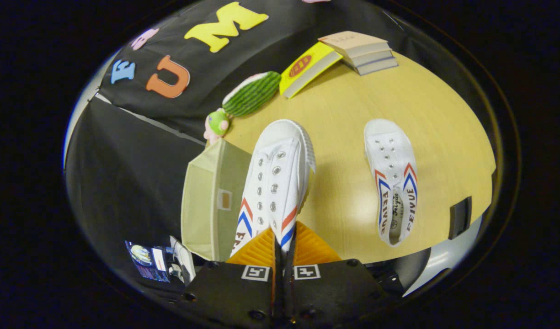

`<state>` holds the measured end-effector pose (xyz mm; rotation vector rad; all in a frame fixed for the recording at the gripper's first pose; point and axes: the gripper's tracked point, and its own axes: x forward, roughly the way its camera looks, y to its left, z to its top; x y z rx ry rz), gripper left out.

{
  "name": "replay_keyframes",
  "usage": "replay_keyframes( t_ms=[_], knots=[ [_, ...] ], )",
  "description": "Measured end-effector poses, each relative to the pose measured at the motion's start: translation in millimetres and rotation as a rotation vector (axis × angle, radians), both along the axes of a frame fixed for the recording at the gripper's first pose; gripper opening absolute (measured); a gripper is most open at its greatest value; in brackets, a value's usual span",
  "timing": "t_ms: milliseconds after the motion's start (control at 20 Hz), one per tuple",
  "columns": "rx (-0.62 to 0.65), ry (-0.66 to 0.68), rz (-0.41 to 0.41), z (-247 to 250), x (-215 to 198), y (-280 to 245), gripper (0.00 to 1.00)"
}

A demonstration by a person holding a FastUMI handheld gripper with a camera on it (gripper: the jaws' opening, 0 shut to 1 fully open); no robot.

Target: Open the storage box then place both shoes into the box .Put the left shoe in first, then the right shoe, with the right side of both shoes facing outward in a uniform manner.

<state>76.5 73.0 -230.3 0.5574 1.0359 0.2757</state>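
Observation:
A white canvas shoe [275, 183] with red and blue chevrons hangs lifted above the wooden table [344, 192], toe pointing away from me. My gripper [284, 242] is shut on the thin side wall of this shoe near its heel opening. Beside the held shoe stands the beige fabric storage box [213, 201], its side with a small label window facing me. The second white shoe [394, 180] lies flat on the table on the other side of the held one, apart from it, with its opening toward me.
Beyond the shoes lie a green striped plush toy [250, 93], a small green and pink toy [217, 123], a yellow book [307, 68] and a stack of books [362, 52]. A black clip [460, 217] sits at the table's near edge.

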Motion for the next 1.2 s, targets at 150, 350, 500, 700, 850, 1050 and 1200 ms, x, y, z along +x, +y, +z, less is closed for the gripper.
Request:
replay_keyframes(
  t_ms=[150, 350, 500, 700, 850, 1050, 1200],
  knots=[
    [-0.009, -0.100, 0.056, 60.0, -11.9, 31.3, 0.06],
    [-0.044, -0.165, 0.141, 103.6, -18.9, 85.7, 0.06],
    [-0.026, -0.152, 0.163, 106.9, -8.8, 129.4, 0.06],
    [-0.028, -0.098, 0.142, 82.7, 11.0, 174.2, 0.06],
    [-0.042, -0.024, 0.138, 48.2, 22.2, 202.1, 0.06],
    [-0.010, 0.044, 0.157, 15.1, 33.7, 235.2, 0.06],
    [-0.012, 0.093, 0.152, -8.2, 41.4, 247.2, 0.06]
  ],
)
